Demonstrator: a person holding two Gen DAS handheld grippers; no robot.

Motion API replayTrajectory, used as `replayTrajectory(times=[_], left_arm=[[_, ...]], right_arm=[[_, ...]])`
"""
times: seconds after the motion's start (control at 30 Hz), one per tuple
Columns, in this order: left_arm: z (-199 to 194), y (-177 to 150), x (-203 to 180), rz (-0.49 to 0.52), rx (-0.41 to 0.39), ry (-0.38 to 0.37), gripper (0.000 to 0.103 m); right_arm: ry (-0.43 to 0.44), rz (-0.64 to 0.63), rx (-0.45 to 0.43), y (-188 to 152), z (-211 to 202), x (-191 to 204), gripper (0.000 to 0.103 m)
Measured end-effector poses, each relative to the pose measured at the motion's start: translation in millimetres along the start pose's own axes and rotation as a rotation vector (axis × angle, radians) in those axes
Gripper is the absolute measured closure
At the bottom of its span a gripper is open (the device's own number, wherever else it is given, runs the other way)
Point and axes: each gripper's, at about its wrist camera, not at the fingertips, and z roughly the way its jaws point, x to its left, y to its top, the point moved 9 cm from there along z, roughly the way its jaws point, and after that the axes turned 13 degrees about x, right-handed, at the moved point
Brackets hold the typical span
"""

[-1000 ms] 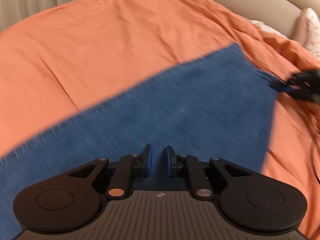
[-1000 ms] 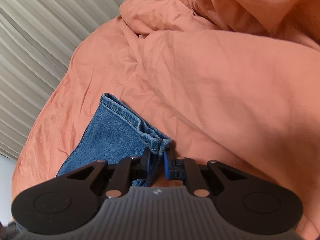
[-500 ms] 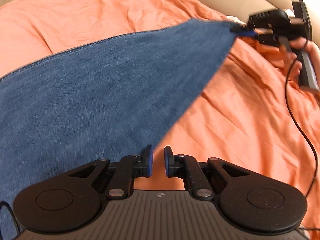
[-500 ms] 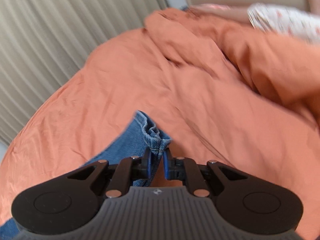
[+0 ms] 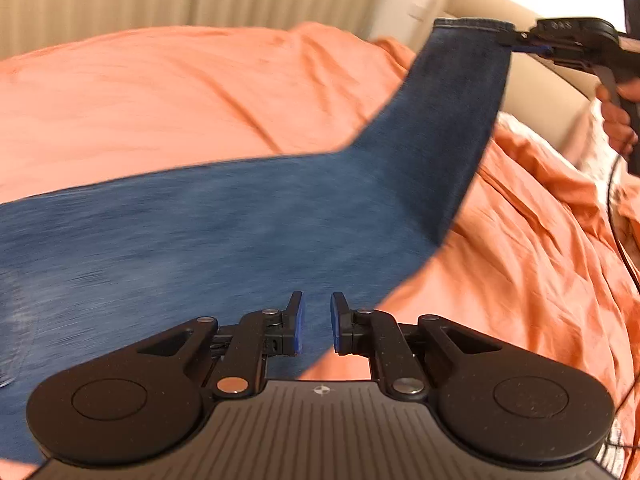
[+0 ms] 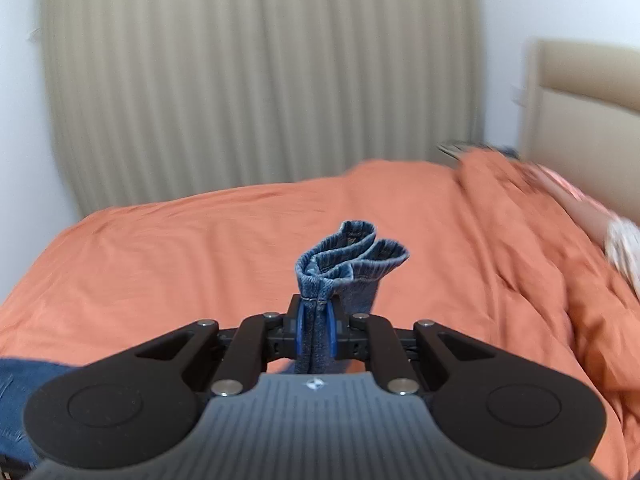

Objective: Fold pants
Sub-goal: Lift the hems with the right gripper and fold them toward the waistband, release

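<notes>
Orange-sheeted bed [image 5: 160, 92] carries the jeans [image 5: 200, 240]. Right hand-held gripper [image 6: 316, 332] clamps the leg hems, lifted above bed; long axis runs from there down-left. Left hand-held gripper [image 5: 316, 328] nearer mid-leg, opening slightly, grasping nothing.

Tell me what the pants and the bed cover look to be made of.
Pants: blue denim, matte, judging by the twill weave, faded streaks and stitched hems. Bed cover: thin woven fabric, likely cotton, matte orange with soft creases; the exact fibre cannot be told.
</notes>
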Motion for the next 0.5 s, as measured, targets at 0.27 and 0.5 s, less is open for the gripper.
replayTrajectory(times=[0.27, 0.5], left_arm=[[-36.0, -25.0, 53.2, -0.085, -0.057, 0.083, 0.083], [-43.8, -48.5, 90.6, -0.169, -0.045, 0.088, 0.079]], right_arm=[[0.133, -0.167, 0.074, -40.6, 24.3, 149.7, 0.096], [0.205, -0.328, 0.348, -173.4, 86.9, 247.9, 0.097]])
